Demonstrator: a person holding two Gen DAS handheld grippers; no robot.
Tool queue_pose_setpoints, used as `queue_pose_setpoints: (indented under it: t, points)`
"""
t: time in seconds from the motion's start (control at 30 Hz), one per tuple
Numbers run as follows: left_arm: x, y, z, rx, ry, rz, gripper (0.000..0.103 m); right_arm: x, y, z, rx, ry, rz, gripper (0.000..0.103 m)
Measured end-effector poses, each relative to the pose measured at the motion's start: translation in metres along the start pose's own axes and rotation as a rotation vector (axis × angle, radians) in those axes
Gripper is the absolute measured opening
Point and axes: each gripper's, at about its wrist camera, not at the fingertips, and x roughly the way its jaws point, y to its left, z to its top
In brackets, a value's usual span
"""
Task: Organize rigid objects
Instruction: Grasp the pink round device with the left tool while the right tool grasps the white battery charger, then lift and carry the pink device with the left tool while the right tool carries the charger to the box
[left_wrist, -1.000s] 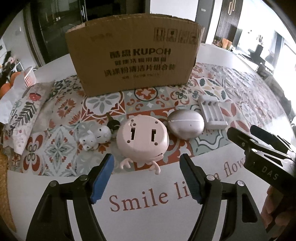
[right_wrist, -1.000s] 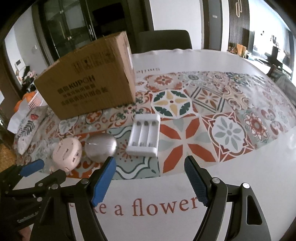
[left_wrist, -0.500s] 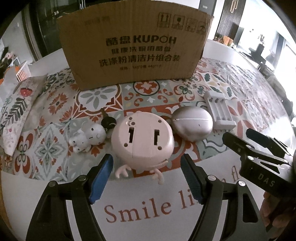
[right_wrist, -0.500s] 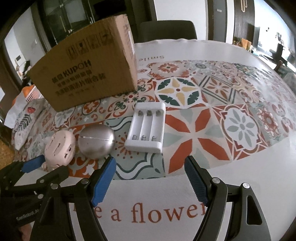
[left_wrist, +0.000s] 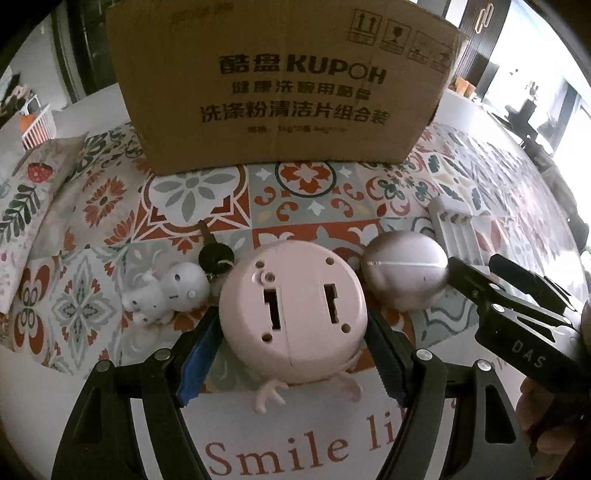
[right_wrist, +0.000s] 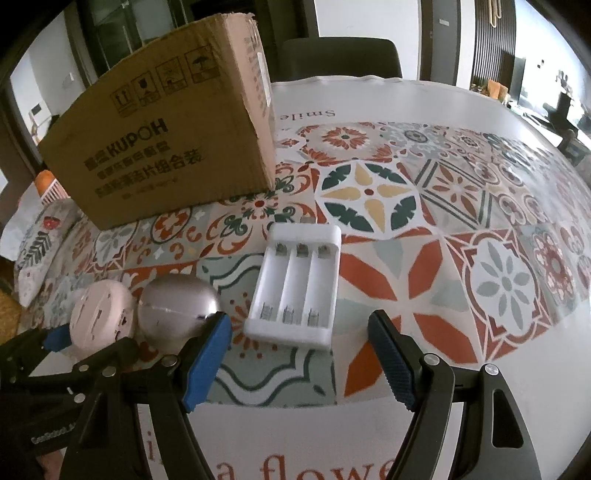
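Observation:
A pink round toy (left_wrist: 293, 314) with small feet lies on the patterned tablecloth, back side up. My left gripper (left_wrist: 291, 363) is open with its blue pads on either side of the toy, close to it. A silver egg-shaped case (left_wrist: 404, 275) lies to its right and a white animal figure (left_wrist: 166, 293) with a dark key (left_wrist: 214, 254) to its left. My right gripper (right_wrist: 299, 362) is open just in front of a white battery holder (right_wrist: 295, 286), which is also in the left wrist view (left_wrist: 456, 230). The pink toy (right_wrist: 99, 317) and silver case (right_wrist: 177, 308) show at its left.
A large open cardboard box (left_wrist: 280, 88) stands behind the objects, also in the right wrist view (right_wrist: 166, 147). A floral cushion (left_wrist: 26, 206) lies at the far left. A dark chair (right_wrist: 340, 59) stands beyond the table's far edge.
Both grippers have moved forward. The left one now has the pink toy between its pads. The right one has come close to the battery holder.

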Motion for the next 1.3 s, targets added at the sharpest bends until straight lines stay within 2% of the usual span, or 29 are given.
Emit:
queue_pose_setpoints:
  t: [0.47, 0.57, 0.63, 0.77, 1.07, 1.3]
  points:
    - [0.005, 0.006, 0.009, -0.040, -0.033, 0.002, 0.075, 0.014, 0.002, 0.017, -0.031, -0.027, -0.014, 0.076]
    - [0.006, 0.003, 0.008, -0.039, -0.043, 0.007, 0.073, 0.013, 0.002, 0.015, -0.043, -0.036, -0.035, 0.066]
    - [0.006, 0.003, 0.008, -0.039, -0.047, 0.007, 0.073, 0.011, 0.003, 0.014, -0.051, -0.042, -0.039, 0.050]
    - [0.005, 0.002, 0.005, -0.035, -0.048, 0.005, 0.073, 0.008, 0.002, 0.010, -0.046, -0.043, -0.028, 0.050]
    - [0.000, 0.005, -0.004, -0.059, -0.059, 0.002, 0.073, -0.023, 0.013, 0.001, -0.086, -0.129, -0.054, 0.050]
    - [-0.021, 0.007, -0.008, -0.053, -0.107, 0.001, 0.073, -0.042, 0.018, 0.000, -0.092, -0.164, -0.038, 0.050]
